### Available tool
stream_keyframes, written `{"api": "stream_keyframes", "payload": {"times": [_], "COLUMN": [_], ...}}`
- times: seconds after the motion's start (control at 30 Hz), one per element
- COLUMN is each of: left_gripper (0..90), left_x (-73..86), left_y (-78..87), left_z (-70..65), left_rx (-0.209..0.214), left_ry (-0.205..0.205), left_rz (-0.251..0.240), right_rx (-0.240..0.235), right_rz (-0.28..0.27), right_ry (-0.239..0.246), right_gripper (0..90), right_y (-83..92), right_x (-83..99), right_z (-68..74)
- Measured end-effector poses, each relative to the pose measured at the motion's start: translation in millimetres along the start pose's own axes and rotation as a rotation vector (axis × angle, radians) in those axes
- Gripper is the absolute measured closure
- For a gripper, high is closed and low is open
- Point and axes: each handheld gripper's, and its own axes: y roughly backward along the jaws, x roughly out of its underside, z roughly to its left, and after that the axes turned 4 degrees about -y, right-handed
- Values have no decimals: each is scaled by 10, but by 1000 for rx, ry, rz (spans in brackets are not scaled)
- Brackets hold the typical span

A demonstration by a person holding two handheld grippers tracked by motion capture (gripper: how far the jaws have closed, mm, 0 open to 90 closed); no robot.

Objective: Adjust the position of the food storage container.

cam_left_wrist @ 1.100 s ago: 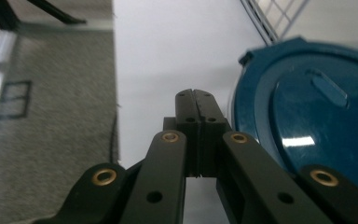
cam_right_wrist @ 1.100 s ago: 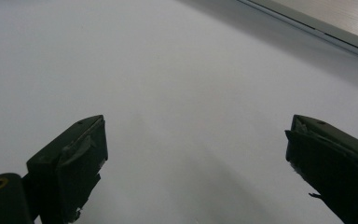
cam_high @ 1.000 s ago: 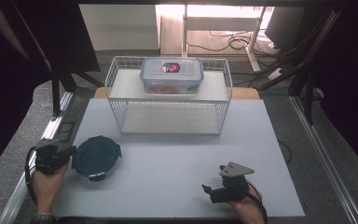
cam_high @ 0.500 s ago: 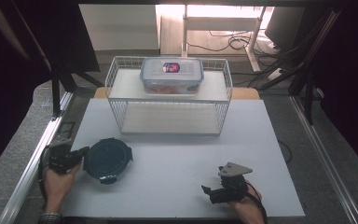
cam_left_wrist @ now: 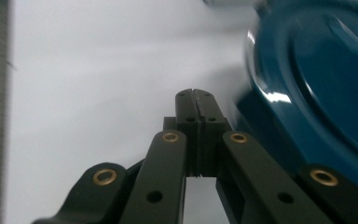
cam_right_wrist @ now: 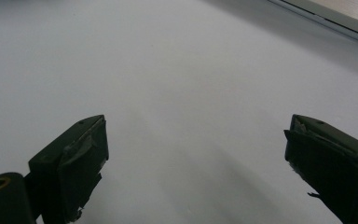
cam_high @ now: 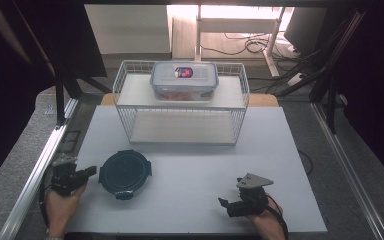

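A round dark blue lid (cam_high: 125, 172) lies flat on the white table top (cam_high: 195, 165) at the front left. My left gripper (cam_high: 91, 172) is shut, with nothing between its jaws, and its tip is at the lid's left edge. In the left gripper view the closed fingertips (cam_left_wrist: 193, 100) sit just left of the blue lid (cam_left_wrist: 317, 88). My right gripper (cam_high: 223, 204) rests at the front right, pointing left. Its jaws stand wide open over bare table in the right gripper view, around the gripper's midpoint (cam_right_wrist: 196, 163).
A white wire rack (cam_high: 180, 107) stands at the back middle of the table. On its upper shelf sits a clear lidded food box (cam_high: 184, 80). A metal rail (cam_high: 40, 165) runs along the table's left edge. Cables lie on the floor behind.
My left hand has moved right with its shut gripper, and the blue lid has slid right along the table ahead of it. The right gripper has stayed in place.
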Motion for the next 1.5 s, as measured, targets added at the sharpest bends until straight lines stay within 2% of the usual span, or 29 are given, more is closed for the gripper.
{"api": "stream_keyframes", "payload": {"times": [0.03, 0.07, 0.1, 0.13, 0.17, 0.3, 0.4, 0.5, 0.87, 1.17, 1.4, 1.5], "left_gripper": [900, 900, 900, 900, 900, 900, 900, 900, 900, 900, 900, 900], "left_x": [-23, -23, -37, -39, -45, -63, -97, -130, -269, -326, -349, -362], "left_y": [-31, -31, -61, -90, -100, -139, -181, -236, -487, -604, -704, -740], "left_z": [-102, -102, -143, -176, -183, -209, -272, -367, -841, -1075, -1291, -1354], "left_rx": [-36, -36, -54, -74, -70, -22, -10, 26, 150, 200, 254, 263], "left_ry": [-31, -31, -55, -62, -56, -47, -48, -45, -128, -147, -196, -198], "left_rz": [27, 27, 55, 59, 56, 56, 58, 58, 92, 98, 115, 111], "right_rx": [1, 1, 3, 5, 4, 4, 6, 8, 10, 13, 14, 17], "right_rz": [2, 2, 4, 5, 7, 11, 14, 12, 16, 26, 28, 30], "right_ry": [3, 3, 7, 9, 11, 4, 5, 4, -2, -6, -10, -9], "right_gripper": [56, 56, 56, 56, 56, 56, 56, 56, 56, 56, 56, 56], "right_y": [-3, -3, -4, -7, -6, -26, -28, -24, -22, -34, -34, -32], "right_x": [-1, -1, -1, -2, -1, 1, 4, 3, 6, 12, 14, 16], "right_z": [5, 5, 10, 18, 21, 14, 8, 7, 1, -9, -15, -21]}}
